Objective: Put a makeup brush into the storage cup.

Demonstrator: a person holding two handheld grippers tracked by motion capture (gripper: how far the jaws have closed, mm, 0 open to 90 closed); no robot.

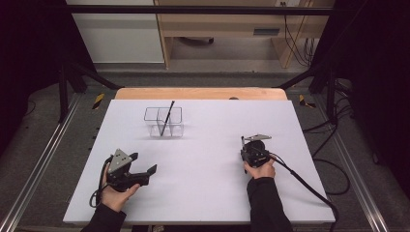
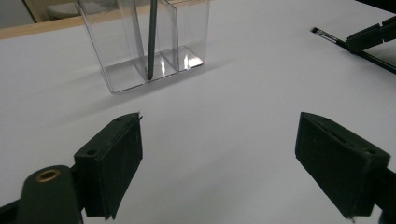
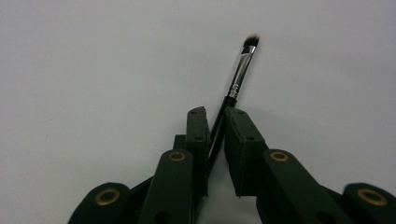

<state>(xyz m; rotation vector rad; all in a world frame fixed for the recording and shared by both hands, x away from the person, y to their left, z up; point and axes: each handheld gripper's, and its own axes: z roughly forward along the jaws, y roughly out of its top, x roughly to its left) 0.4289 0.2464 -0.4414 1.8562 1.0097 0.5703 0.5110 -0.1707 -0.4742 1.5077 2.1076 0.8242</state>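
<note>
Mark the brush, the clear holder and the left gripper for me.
brush [image 3: 242,70]: right gripper view, on its metal ferrule.
clear holder [image 1: 155,114]: high view, on its left compartment's wall.
left gripper [image 2: 219,154]: left gripper view, midway between its open jaws' tips.
</note>
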